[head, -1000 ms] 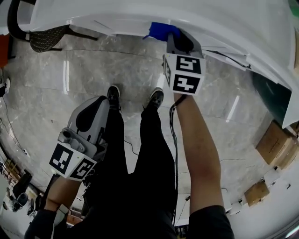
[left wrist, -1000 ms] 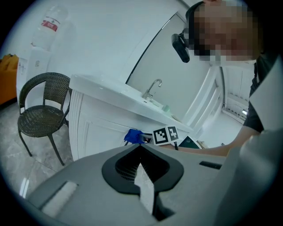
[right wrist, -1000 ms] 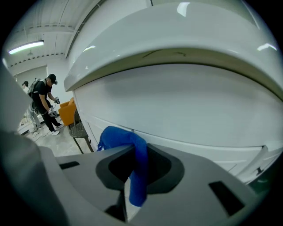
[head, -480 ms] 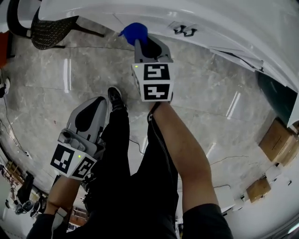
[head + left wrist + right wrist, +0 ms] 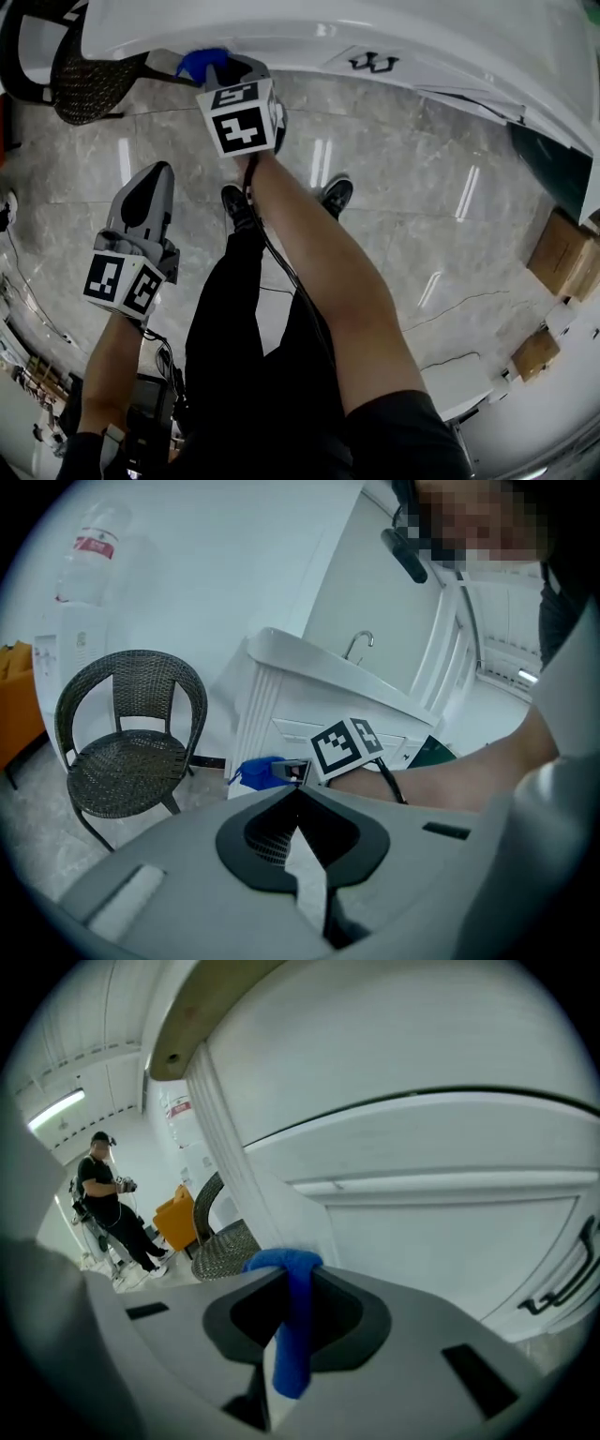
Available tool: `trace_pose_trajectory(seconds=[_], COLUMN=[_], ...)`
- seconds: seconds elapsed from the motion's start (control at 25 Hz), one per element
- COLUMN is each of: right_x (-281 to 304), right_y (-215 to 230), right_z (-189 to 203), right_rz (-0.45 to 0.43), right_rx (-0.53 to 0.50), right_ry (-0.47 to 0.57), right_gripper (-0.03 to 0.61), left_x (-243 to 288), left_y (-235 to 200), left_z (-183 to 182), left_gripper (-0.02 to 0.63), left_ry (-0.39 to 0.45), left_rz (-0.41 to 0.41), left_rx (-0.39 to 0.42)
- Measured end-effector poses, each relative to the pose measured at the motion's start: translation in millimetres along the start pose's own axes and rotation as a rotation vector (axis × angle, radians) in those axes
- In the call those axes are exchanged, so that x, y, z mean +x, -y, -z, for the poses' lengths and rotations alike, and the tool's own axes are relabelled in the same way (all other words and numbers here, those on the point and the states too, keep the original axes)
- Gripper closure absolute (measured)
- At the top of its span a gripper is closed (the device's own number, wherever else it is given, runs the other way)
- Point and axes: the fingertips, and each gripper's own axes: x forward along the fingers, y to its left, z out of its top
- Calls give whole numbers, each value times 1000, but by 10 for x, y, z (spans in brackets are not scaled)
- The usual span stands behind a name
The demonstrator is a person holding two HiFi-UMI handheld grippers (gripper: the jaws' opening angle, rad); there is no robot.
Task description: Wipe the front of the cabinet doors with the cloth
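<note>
Up at the frame's upper left, the right hand-held gripper [image 5: 221, 69] pinches the soft, limp cloth [image 5: 199, 62] by a fold at the cabinet door [image 5: 441, 1232]; the left hand-held gripper [image 5: 153, 176] hangs closed, empty.

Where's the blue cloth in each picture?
Head view: blue cloth top left, by the white cabinet.
Left gripper view: near the centre, just above the jaws.
Right gripper view: bottom middle, pinched in the right hand-held gripper.
Shared landmark: the wicker chair beside the cabinet.
</note>
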Motion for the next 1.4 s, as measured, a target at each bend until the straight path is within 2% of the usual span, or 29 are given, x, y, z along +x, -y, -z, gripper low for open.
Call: trace_pose_trajectory(seconds=[0.2,0.4,0.56,0.72,0.84,1.04,1.24,1.4], right_x=[-206,-592,-951,-1291,-1391,-1419,-1305,-878], right_y=[498,1062,1538,1870,1915,1905,1598,1178], right_z=[-57,-26,-49,-36,2,34,224,499], right_rz=[19,66,125,182,181,181,184,127], right_rx=[115,173,181,259,307,306,219,336], right_ry=[26,45,64,103,126,152,119,59], right_gripper=[522,522,520,521,522,522,522,522], left_x=[171,379,646,839,926,945,804,621], left_y=[204,724,1213,1563,1721,1776,1505,1124], left_z=[41,251,219,90,57,152,279,307], left_gripper=[615,614,615,615,615,615,615,615], left_ry=[-10,-46,-50,-36,-41,-63,-71,-59], left_rz=[11,46,100,138,153,161,134,107], left_rx=[-36,-90,-82,-64,-59,-72,-105,-125])
